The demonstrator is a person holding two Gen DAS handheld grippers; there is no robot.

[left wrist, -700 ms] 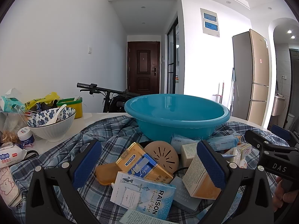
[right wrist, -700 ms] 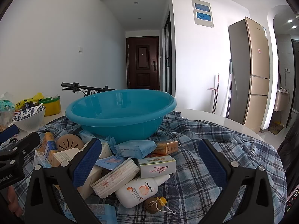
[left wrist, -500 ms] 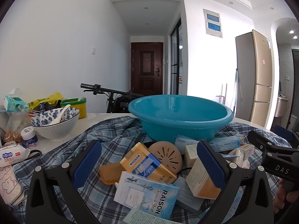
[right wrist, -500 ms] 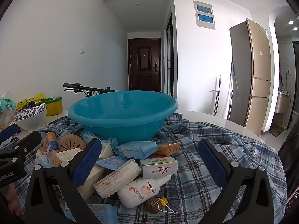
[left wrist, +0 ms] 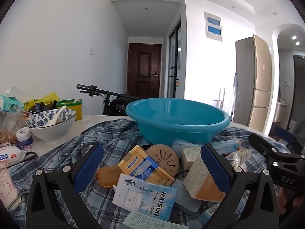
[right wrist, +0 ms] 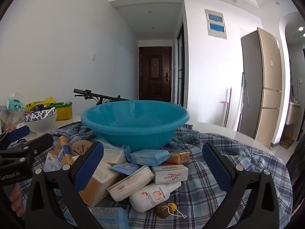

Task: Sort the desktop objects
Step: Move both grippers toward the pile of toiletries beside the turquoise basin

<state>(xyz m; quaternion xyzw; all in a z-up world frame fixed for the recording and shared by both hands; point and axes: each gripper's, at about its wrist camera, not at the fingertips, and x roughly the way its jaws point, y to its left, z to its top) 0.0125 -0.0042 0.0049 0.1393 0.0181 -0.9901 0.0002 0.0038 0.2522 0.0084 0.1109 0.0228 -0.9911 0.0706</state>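
Observation:
A heap of small boxes and packets lies on a plaid cloth [left wrist: 112,133] in front of a blue basin [left wrist: 177,120]. In the left wrist view my left gripper [left wrist: 152,166] is open above a yellow-blue box [left wrist: 144,168], a RAISON box [left wrist: 146,196] and a round tan vented disc [left wrist: 164,155]. In the right wrist view my right gripper [right wrist: 152,167] is open above a Liqun box [right wrist: 169,173], a white bottle [right wrist: 152,194], a tissue pack [right wrist: 131,183] and a blue packet [right wrist: 148,156]. The basin [right wrist: 135,122] looks empty.
A blue-patterned bowl with a spoon [left wrist: 51,123], a yellow tub [left wrist: 71,107], a small jar [left wrist: 23,135] and bags stand at the left. A bicycle handlebar [left wrist: 99,91] is behind the table. A brown tea bag [right wrist: 165,209] lies near the front. A fridge [right wrist: 261,87] stands at the right.
Both grippers have risen and tilted slightly, so the heap and basin sit a little lower and to the right in both views. Nothing was picked up.

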